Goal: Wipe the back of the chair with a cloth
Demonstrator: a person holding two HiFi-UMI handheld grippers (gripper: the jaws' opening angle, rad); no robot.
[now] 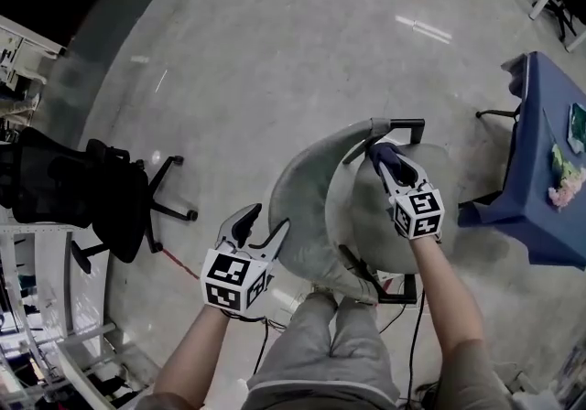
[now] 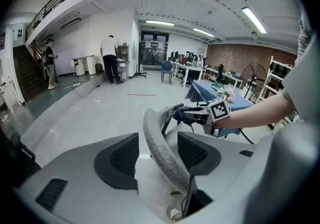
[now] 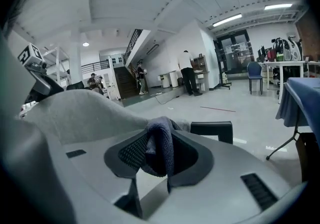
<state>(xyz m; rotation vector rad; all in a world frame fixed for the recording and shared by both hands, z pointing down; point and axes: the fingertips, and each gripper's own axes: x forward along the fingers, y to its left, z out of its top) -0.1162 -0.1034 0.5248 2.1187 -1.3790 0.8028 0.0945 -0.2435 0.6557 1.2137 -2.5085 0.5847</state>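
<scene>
A grey upholstered chair with a curved back (image 1: 307, 184) stands below me in the head view, its seat (image 1: 430, 166) to the right. My left gripper (image 1: 265, 219) is open and straddles the near end of the back's rim (image 2: 162, 155); the rim runs between the two pads with a gap on the left side. My right gripper (image 1: 380, 155) is shut on a dark blue cloth (image 3: 160, 148) bunched between its jaws. It holds the cloth at the far end of the back, beside the black armrest (image 3: 212, 129). From the left gripper view, the right gripper (image 2: 187, 114) and cloth sit at the rim's far end.
A black mesh office chair (image 1: 82, 188) stands at the left. A blue table (image 1: 549, 170) with small items is at the right, close to the seat. Cables lie on the floor by my feet (image 1: 275, 303). Two people (image 2: 110, 58) stand far off across the hall.
</scene>
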